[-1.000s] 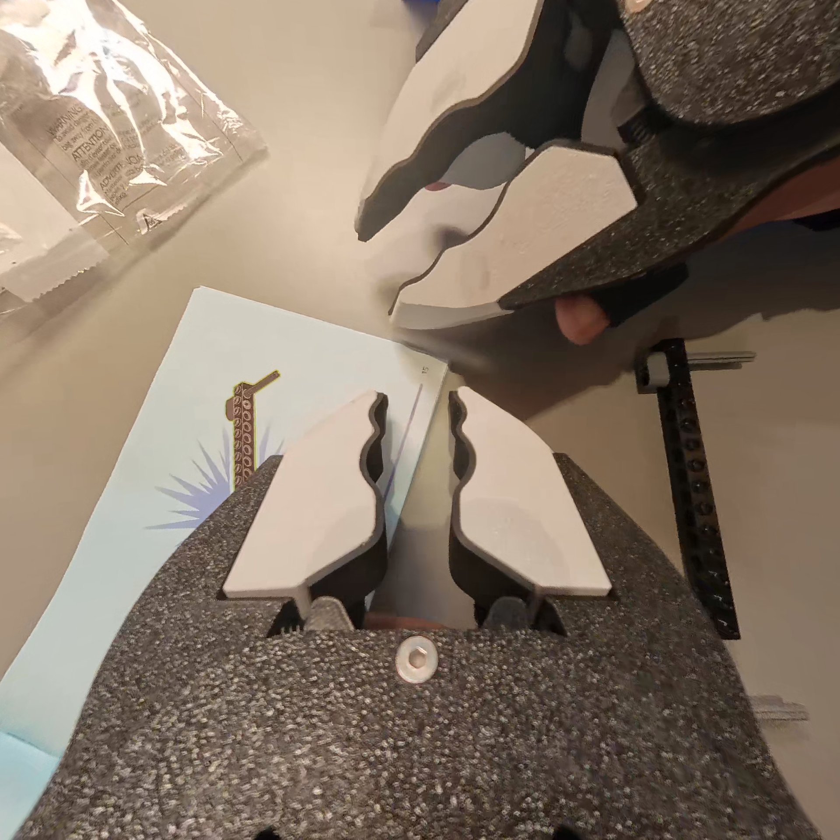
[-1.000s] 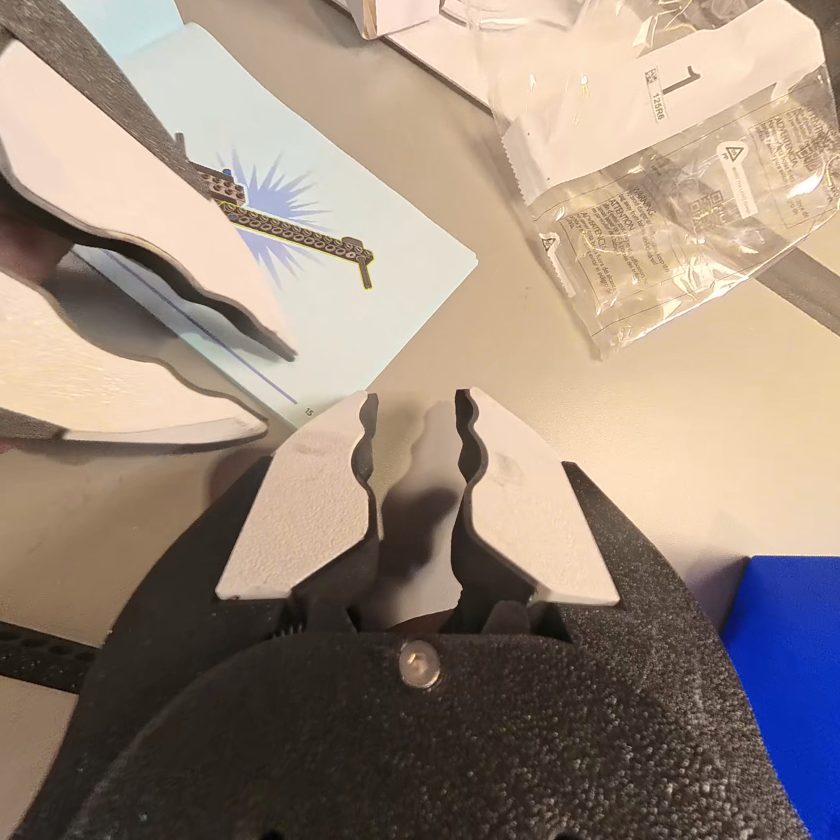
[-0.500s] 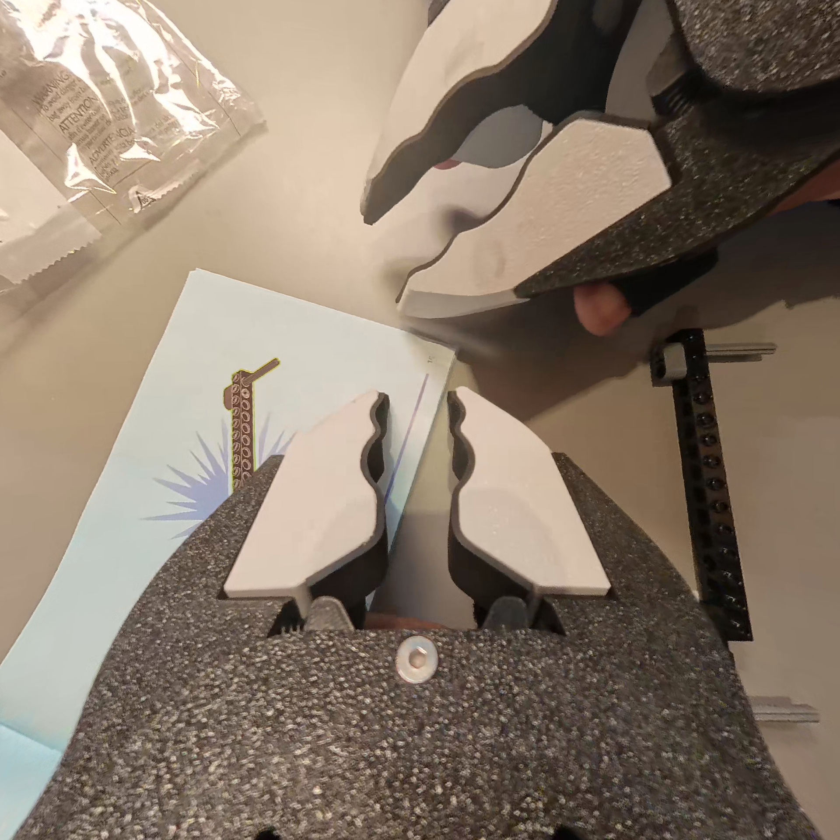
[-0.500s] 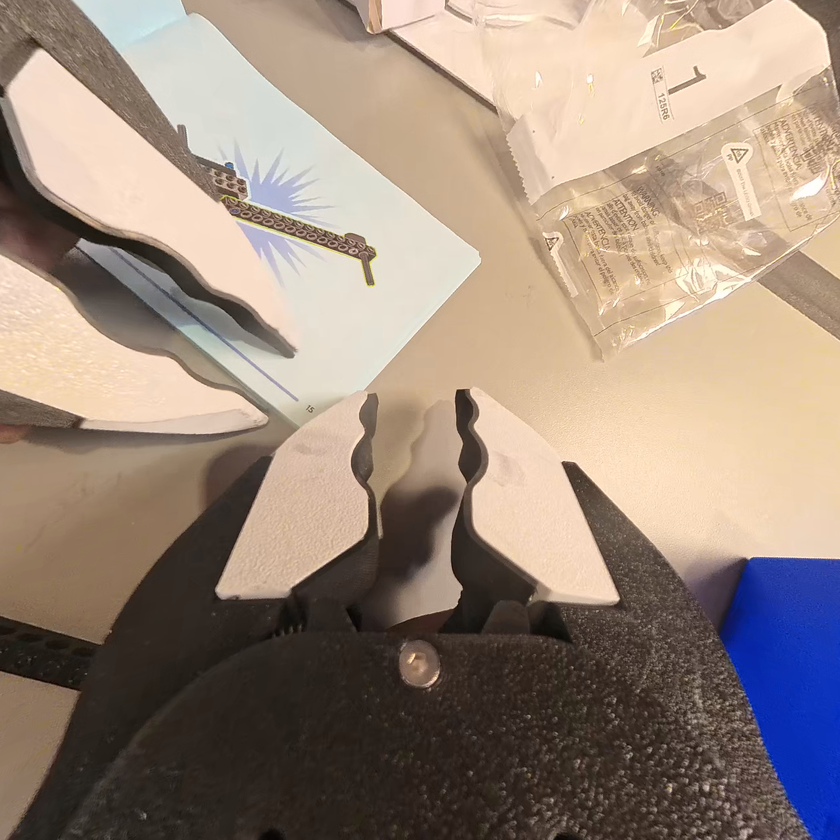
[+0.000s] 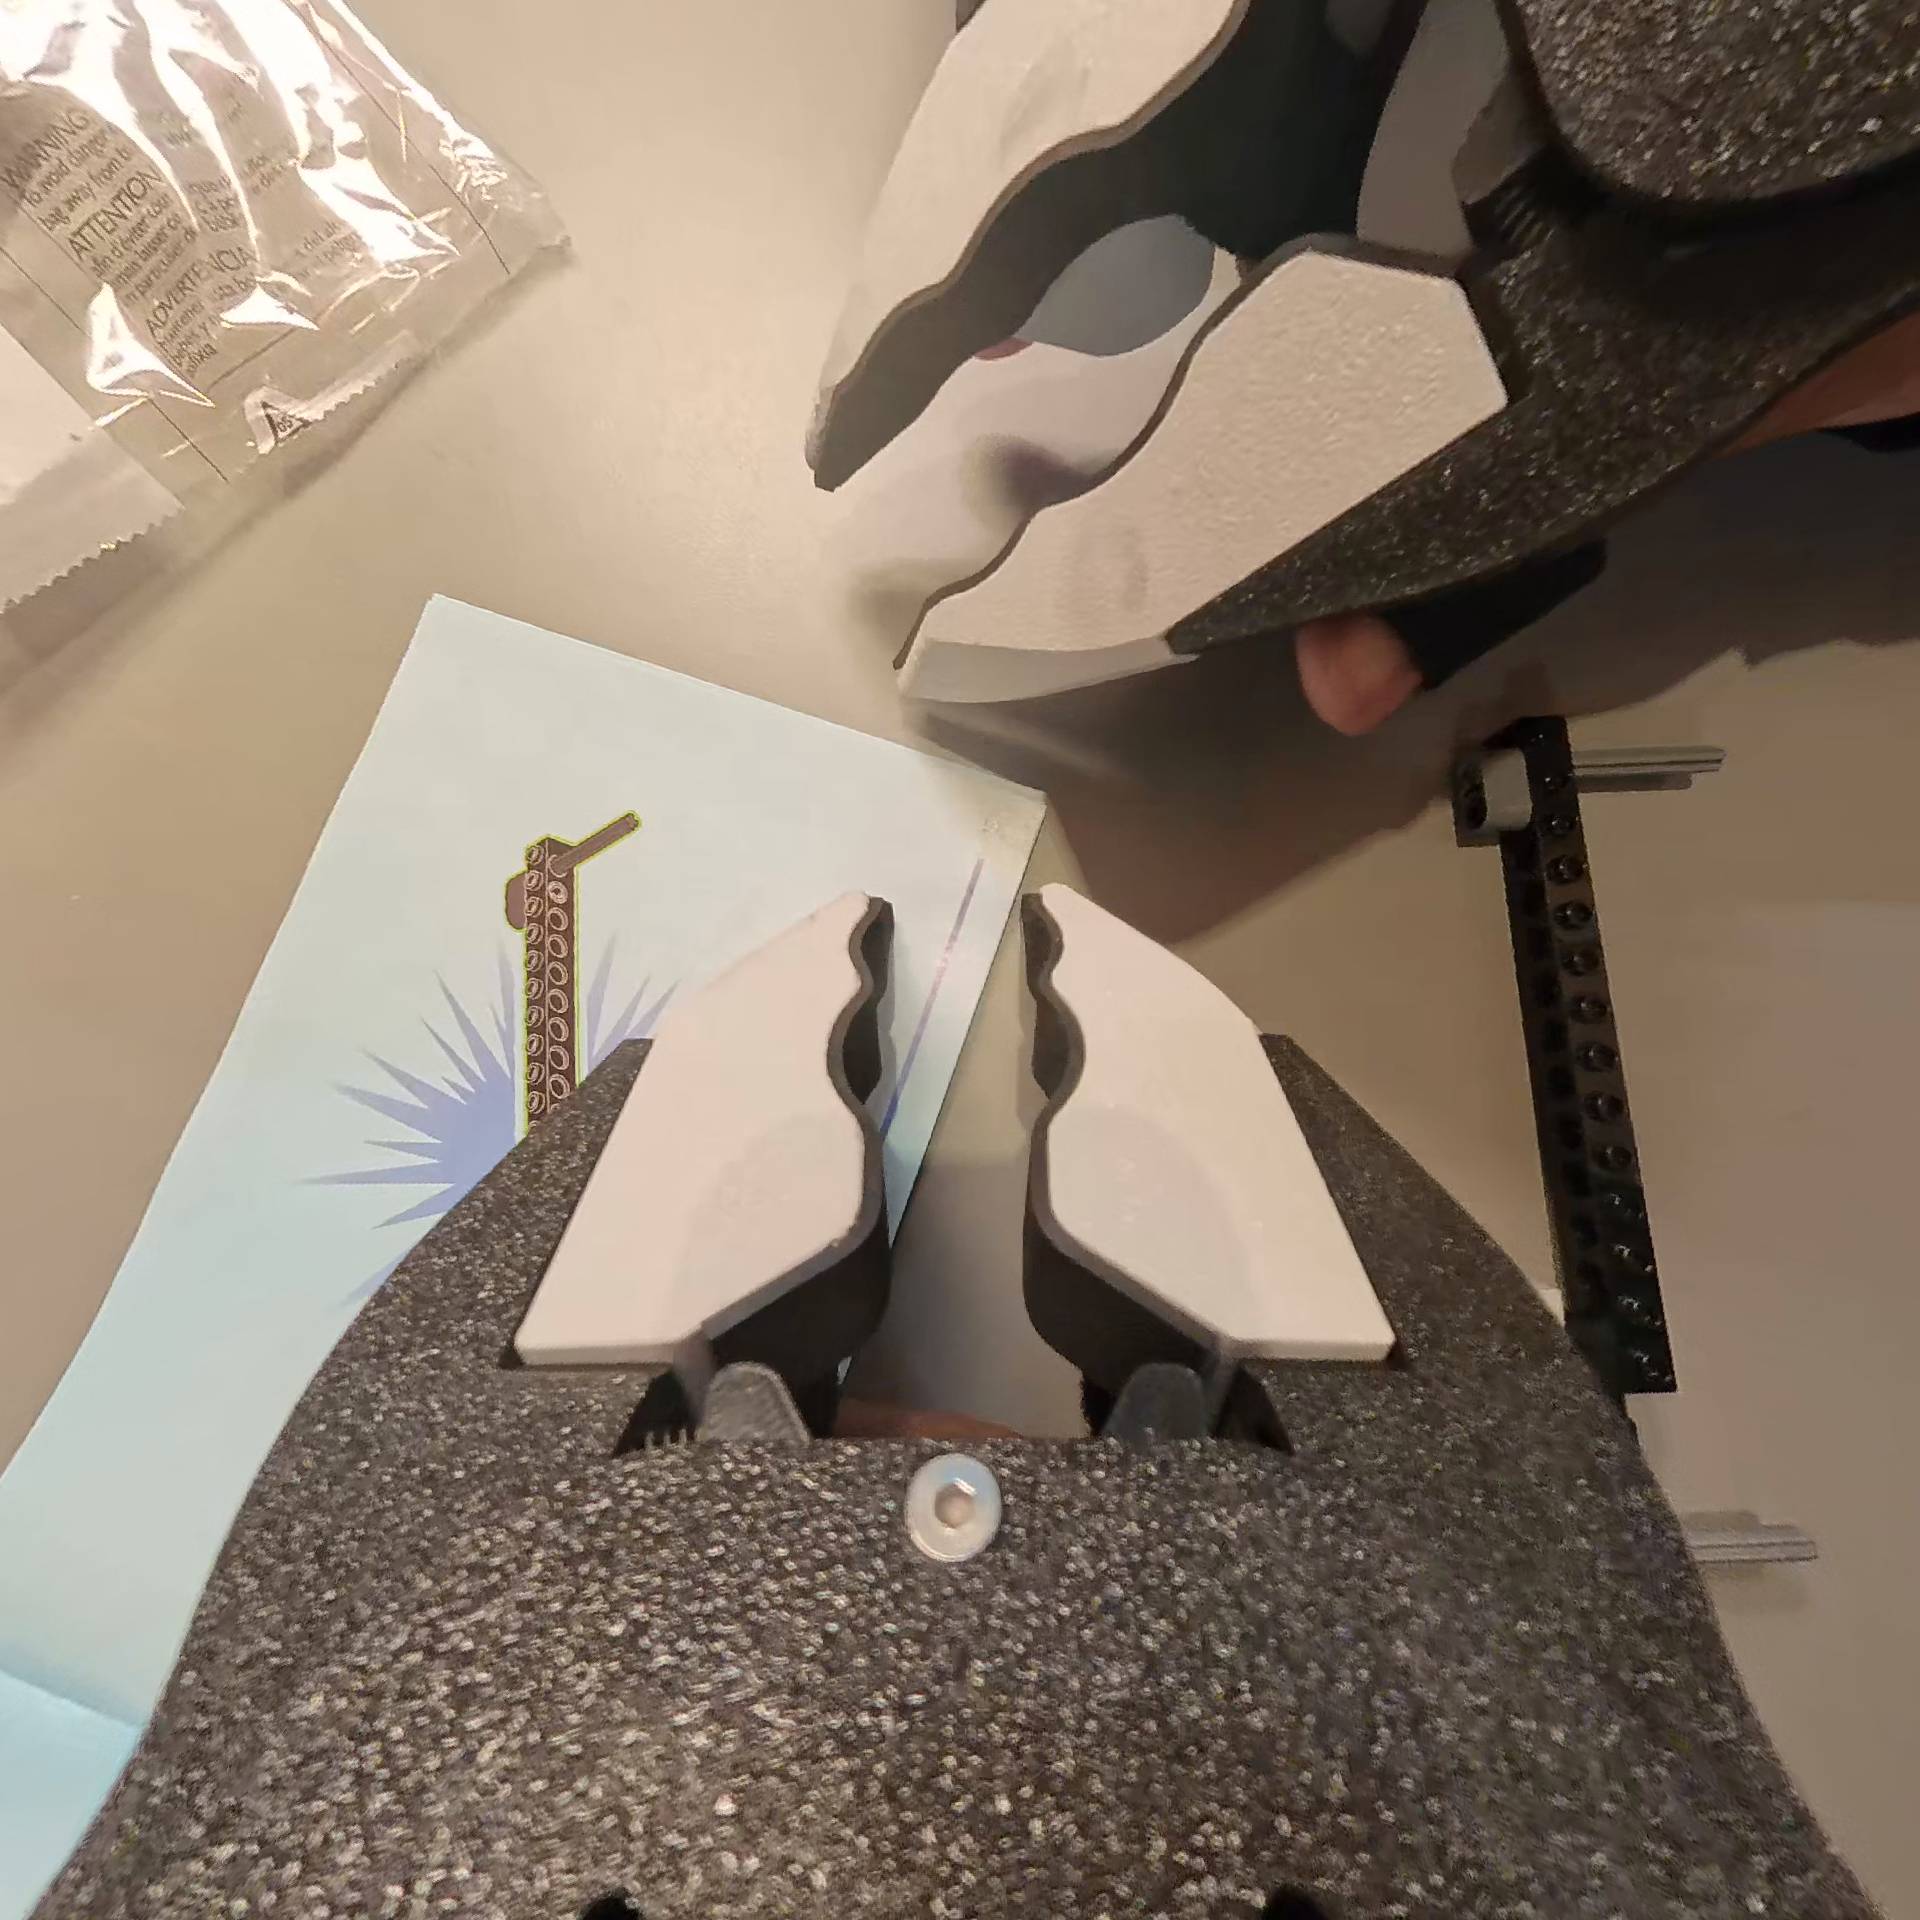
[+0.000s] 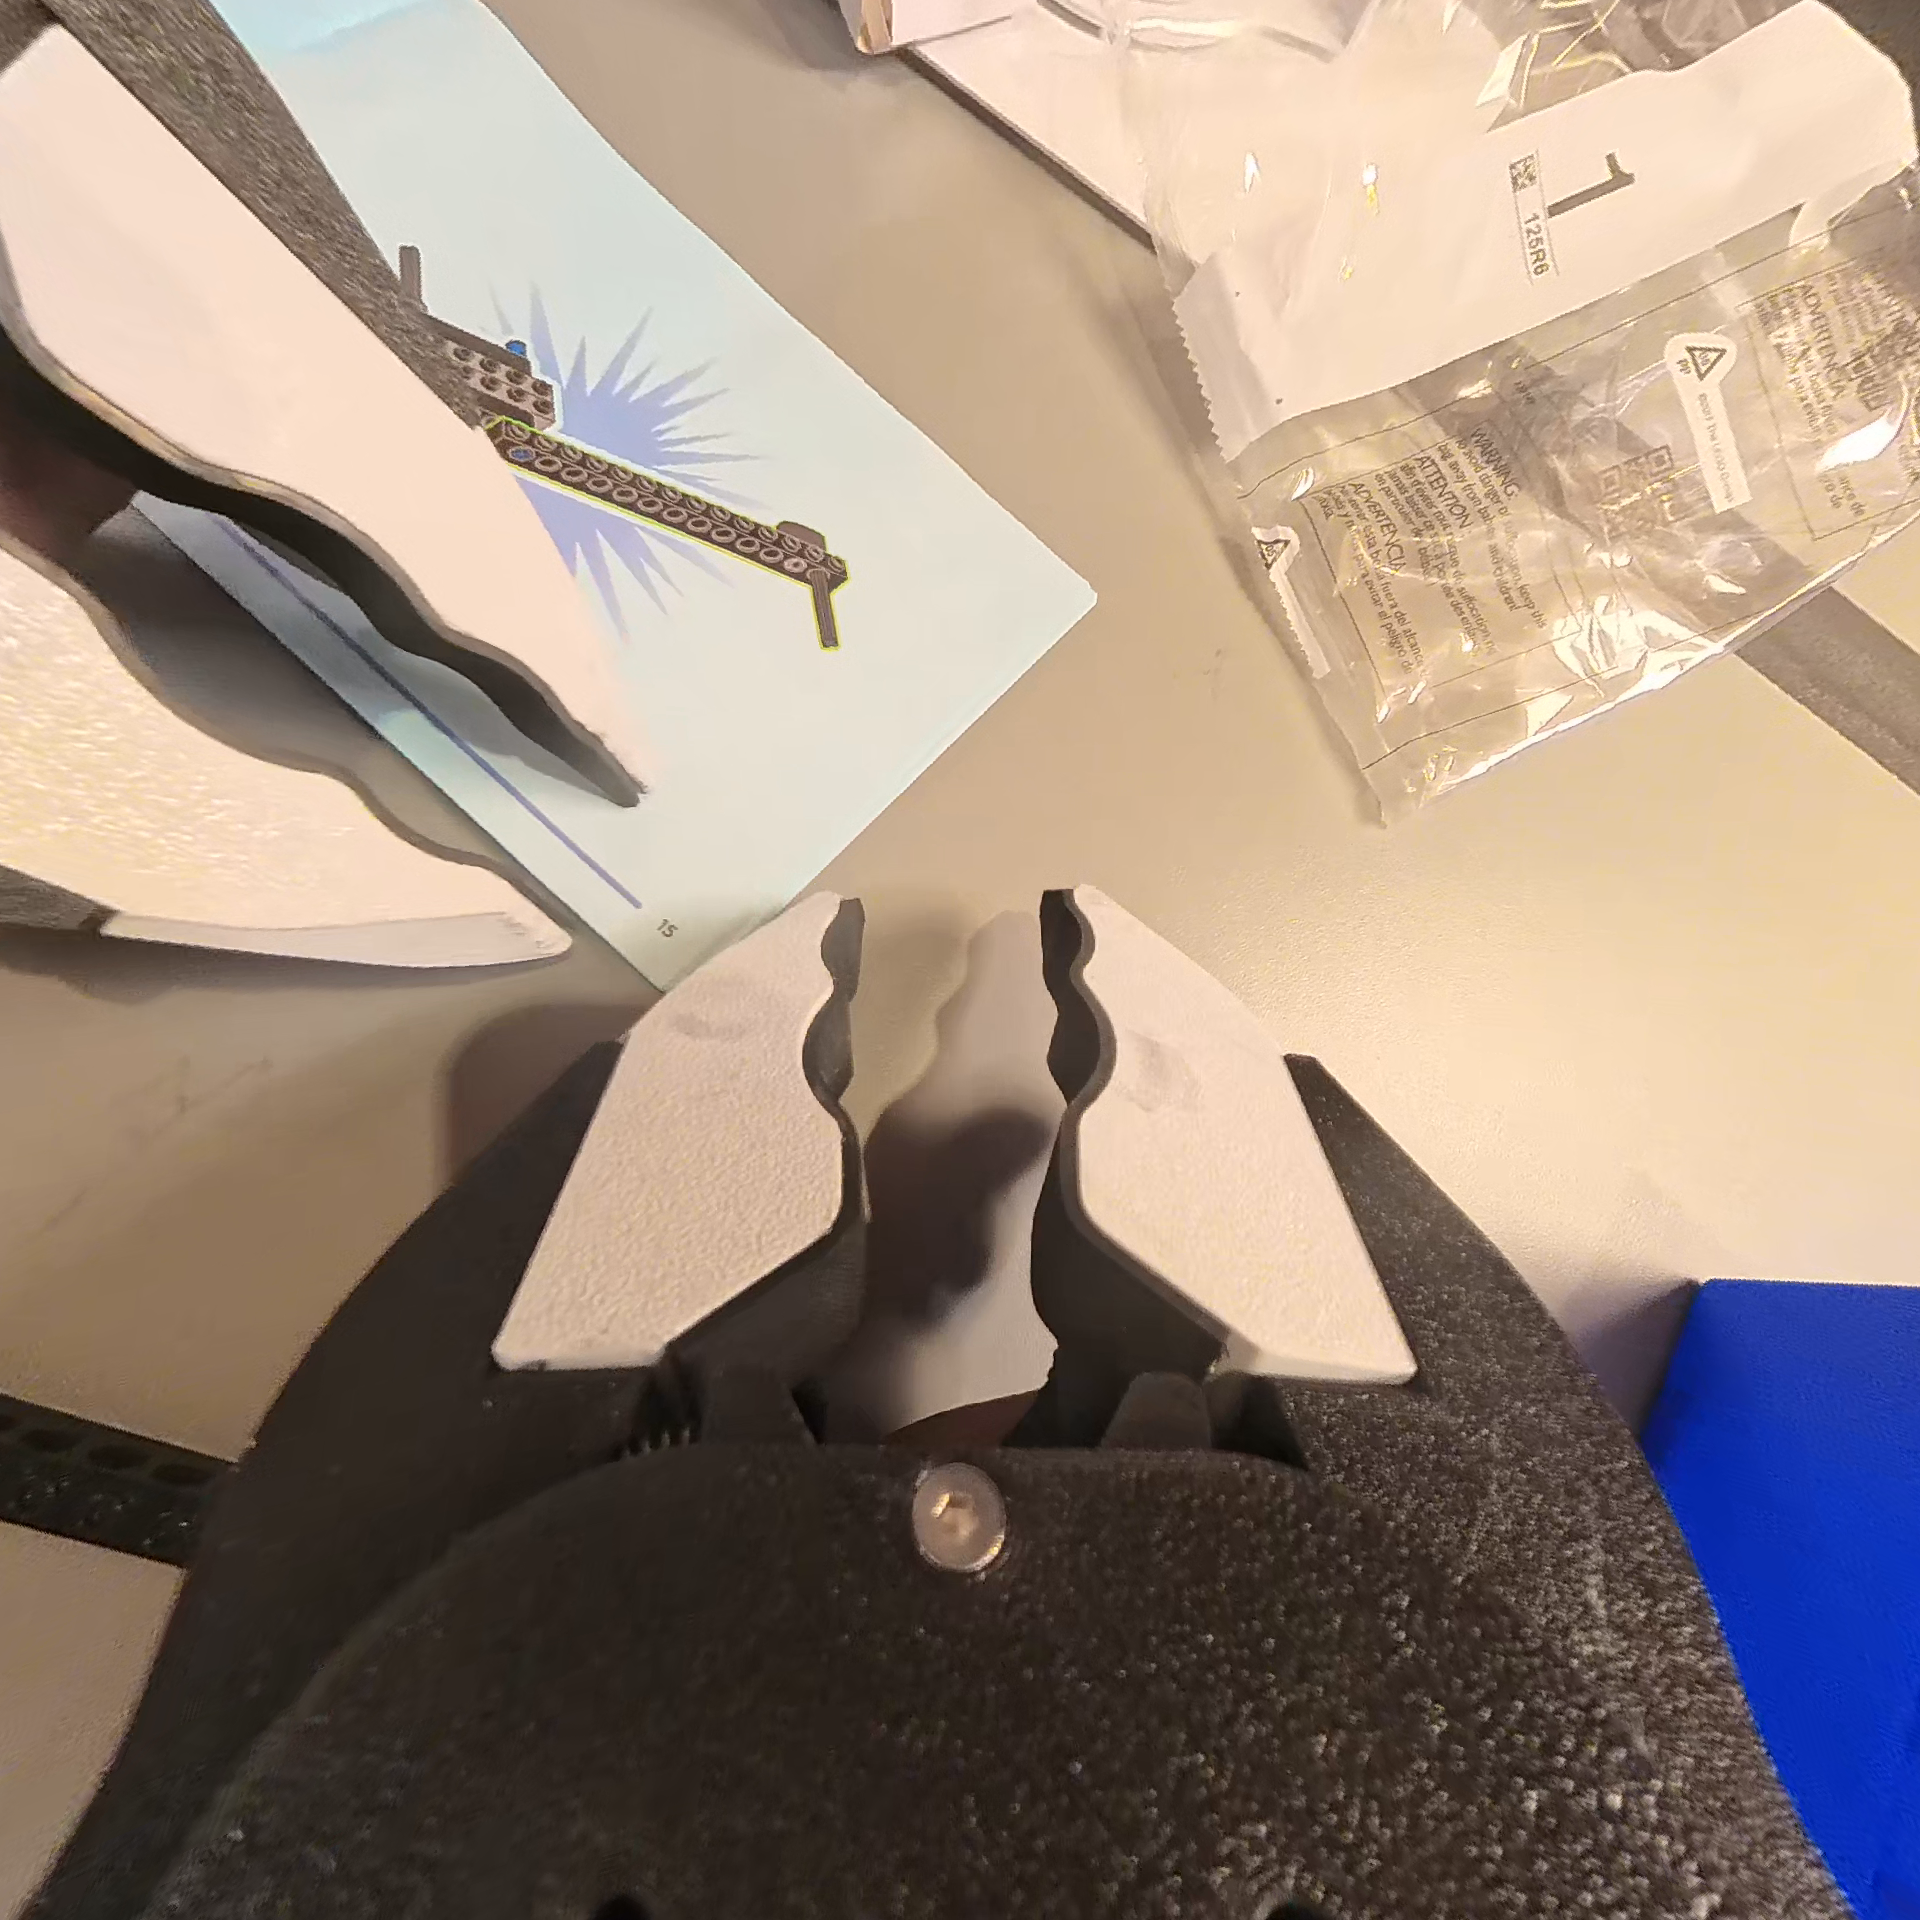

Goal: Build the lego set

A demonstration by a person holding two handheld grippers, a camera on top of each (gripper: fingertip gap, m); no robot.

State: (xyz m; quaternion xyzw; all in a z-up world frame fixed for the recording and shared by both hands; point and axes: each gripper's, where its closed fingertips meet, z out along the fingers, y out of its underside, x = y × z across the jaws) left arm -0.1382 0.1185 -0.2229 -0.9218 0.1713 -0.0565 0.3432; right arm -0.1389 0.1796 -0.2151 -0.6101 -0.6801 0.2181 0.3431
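My left gripper [image 5: 954,904] is open and empty, hovering over the right edge of a light blue instruction booklet [image 5: 623,779] on the beige table. My right gripper [image 5: 873,566] is open and empty just ahead of it, above the table near the booklet's corner. In the right wrist view my right gripper [image 6: 951,904] shows only bare table between its fingers, and the left gripper [image 6: 597,868] stands open at the left over the booklet [image 6: 935,665]. A long black beam with holes [image 5: 1584,1049] lies to the right of the left gripper, with a grey axle [image 5: 1642,764] at its far end.
A clear plastic bag [image 5: 208,260] lies at the far left; it also shows in the right wrist view [image 6: 1558,468]. A blue object [image 6: 1808,1558] sits at the right edge. Another grey axle [image 5: 1756,1553] lies near the beam. A person's fingertip [image 5: 1351,675] shows under the right gripper. The left tips stand about 12 centimeters off the grey axle [image 5: 1642,764].
The left gripper has drifted slightly over the booklet and the right gripper has shifted a little in its view. Both jaws stay open and nothing was taken hold of.
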